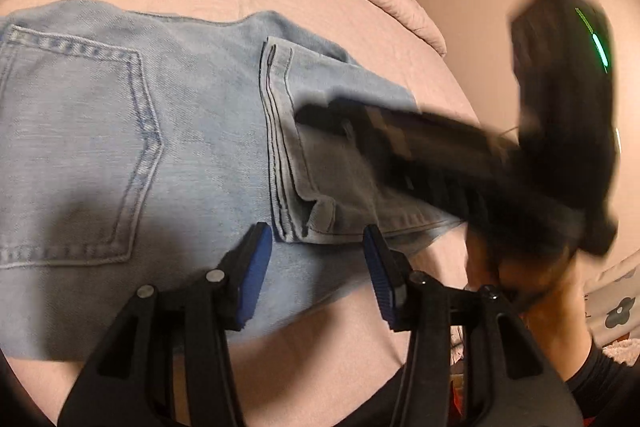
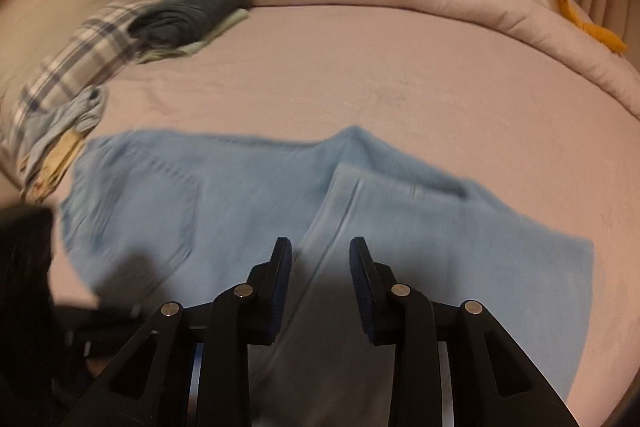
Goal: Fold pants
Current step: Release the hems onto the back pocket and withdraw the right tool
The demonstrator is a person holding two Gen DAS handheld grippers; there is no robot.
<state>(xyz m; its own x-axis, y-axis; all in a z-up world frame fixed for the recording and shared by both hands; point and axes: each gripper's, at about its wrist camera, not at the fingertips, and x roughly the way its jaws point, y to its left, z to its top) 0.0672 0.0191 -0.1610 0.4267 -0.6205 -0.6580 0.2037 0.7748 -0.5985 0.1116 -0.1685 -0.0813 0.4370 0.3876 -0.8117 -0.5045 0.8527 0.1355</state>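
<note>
Pants [image 1: 168,131] flat on bed [image 2: 360,75], legs doubled back over seat, hem near pocket. Left gripper [image 1: 316,267] & right gripper [image 2: 318,283] both released, nothing pinched, hovering above denim. Mid-fold, prob. Next: grab folded end, bring over again.

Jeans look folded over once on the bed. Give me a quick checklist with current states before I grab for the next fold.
1. Jeans lie flat on the bed sheet: ok, one raised ridge near the middle.
2. Leg hems folded over onto the seat, beside the back pocket: ok.
3. Left hand-held gripper free of cloth: ok, jaws apart, nothing between them.
4. Right hand-held gripper free of cloth: ok, jaws apart above the jeans.
5. The two grippers clear of each other: cannot tell, the right one is blurred and crosses the left view closely.
6. Clothes pile clear of the jeans: ok.
</note>
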